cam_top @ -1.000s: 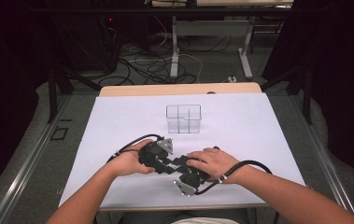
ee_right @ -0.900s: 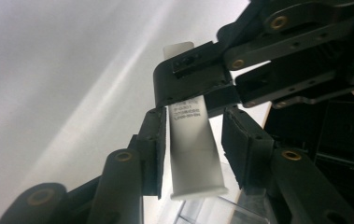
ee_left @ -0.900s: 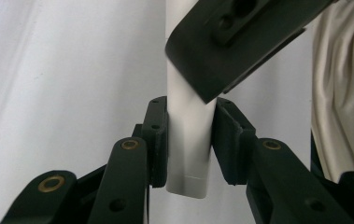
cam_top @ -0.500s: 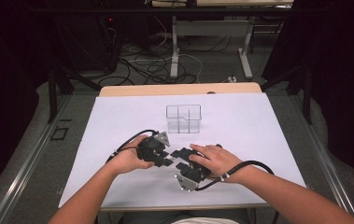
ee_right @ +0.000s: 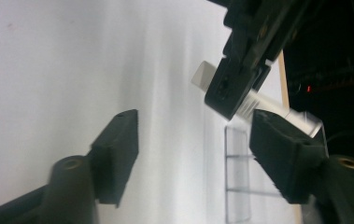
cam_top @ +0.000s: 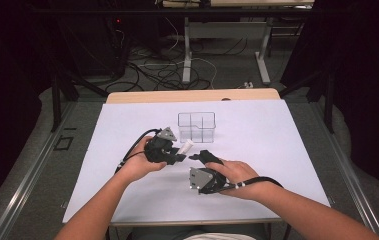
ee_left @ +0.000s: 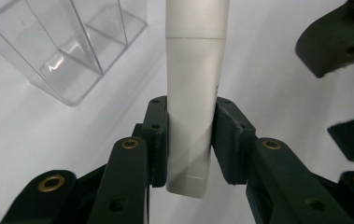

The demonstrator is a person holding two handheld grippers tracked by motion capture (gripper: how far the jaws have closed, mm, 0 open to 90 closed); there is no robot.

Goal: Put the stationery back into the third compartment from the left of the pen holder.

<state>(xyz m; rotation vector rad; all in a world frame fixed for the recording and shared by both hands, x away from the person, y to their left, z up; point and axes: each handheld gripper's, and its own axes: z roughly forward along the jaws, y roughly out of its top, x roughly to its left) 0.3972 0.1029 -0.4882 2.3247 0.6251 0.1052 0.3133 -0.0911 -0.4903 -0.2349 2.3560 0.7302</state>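
A white tube (ee_left: 194,98) stands clamped between the pads of my left gripper (ee_left: 191,140), which is shut on it. In the high view the left gripper (cam_top: 174,155) holds the tube (cam_top: 186,146) pointing toward a clear divided box (cam_top: 197,126) just beyond it. My right gripper (cam_top: 201,157) is open, its jaws spread wide with nothing between them, a little to the right of the left one. The right gripper view has the tube (ee_right: 251,100) held in the other gripper ahead of my open right gripper (ee_right: 193,140).
White paper (cam_top: 277,145) covers the table, with a wooden edge (cam_top: 192,95) at the far side. The clear box (ee_left: 67,46) sits up and left of the tube in the left gripper view. Cables and table legs lie on the floor beyond.
Both hands moved apart: the left gripper carried the tube up toward the box, and the right gripper drew back to the right, now open and off the tube.
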